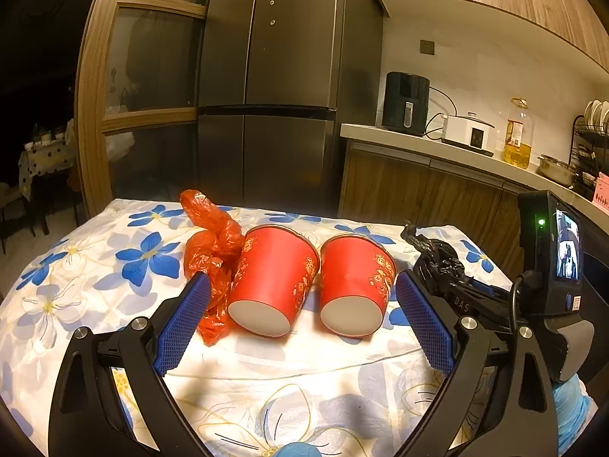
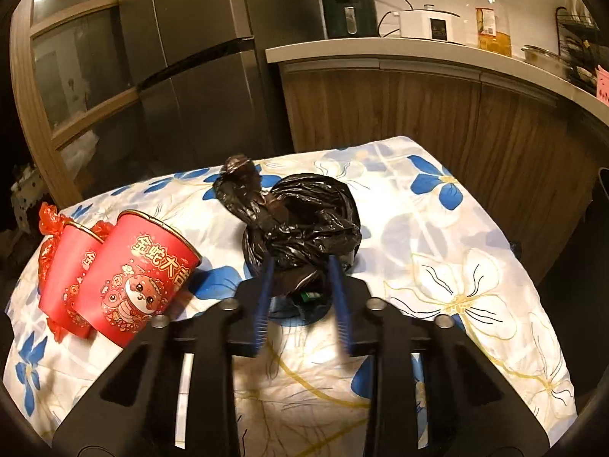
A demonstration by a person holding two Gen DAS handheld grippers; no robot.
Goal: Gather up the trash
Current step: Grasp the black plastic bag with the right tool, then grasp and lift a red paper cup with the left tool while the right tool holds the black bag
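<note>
Two red paper cups lie on their sides on the flowered tablecloth (image 1: 95,259), bottoms toward me: the left cup (image 1: 272,280) and the right cup (image 1: 356,285). A crumpled red plastic bag (image 1: 213,251) lies against the left cup. My left gripper (image 1: 302,293) is wide open, its blue pads on either side of both cups, just short of them. In the right wrist view my right gripper (image 2: 300,262) has its pads against the near side of a knotted black trash bag (image 2: 304,217); they look closed on its folds. The cups (image 2: 129,266) lie to its left.
The table's far edge faces a dark steel fridge (image 1: 266,76) and a wooden cabinet. A counter (image 1: 437,141) at the right holds an air fryer, a white cooker, an oil bottle and a dish rack. The right gripper's body (image 1: 552,259) stands close at the right of the left wrist view.
</note>
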